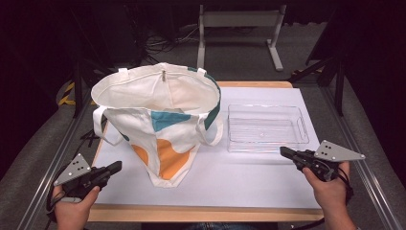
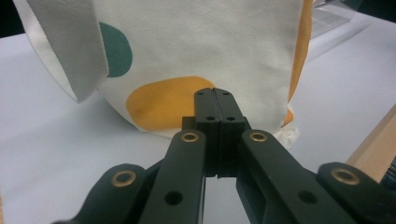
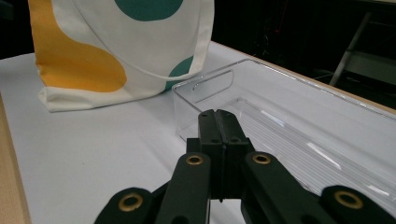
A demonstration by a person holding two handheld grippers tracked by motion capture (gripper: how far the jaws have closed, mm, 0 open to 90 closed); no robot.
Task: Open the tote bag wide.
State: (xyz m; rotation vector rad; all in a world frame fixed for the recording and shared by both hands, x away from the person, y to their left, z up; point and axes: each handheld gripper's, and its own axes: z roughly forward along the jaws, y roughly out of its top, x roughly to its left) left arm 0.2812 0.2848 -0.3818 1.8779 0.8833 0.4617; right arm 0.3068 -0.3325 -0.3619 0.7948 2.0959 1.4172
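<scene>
both grippers closed beside the bag

while the tote bag (image 1: 158, 120) stands open at the middle of the white surface (image 1: 239, 182), the clear tray (image 1: 265, 127) sits just to its right; the left gripper (image 1: 114, 167) and right gripper (image 1: 286, 152) are each pressed together on nothing, apart from both.

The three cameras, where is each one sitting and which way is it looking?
High view: above the person's side, looking forward and down at the table, tote bag and clear tray; both hands and each hand-held gripper, left and right, show.
Left gripper view: rides the left hand-held gripper, facing the bag's side; its shut jaws show.
Right gripper view: rides the right hand-held gripper, facing the tray with the bag behind; its shut jaws show.
Shared: both gripper views see the bag.
</scene>
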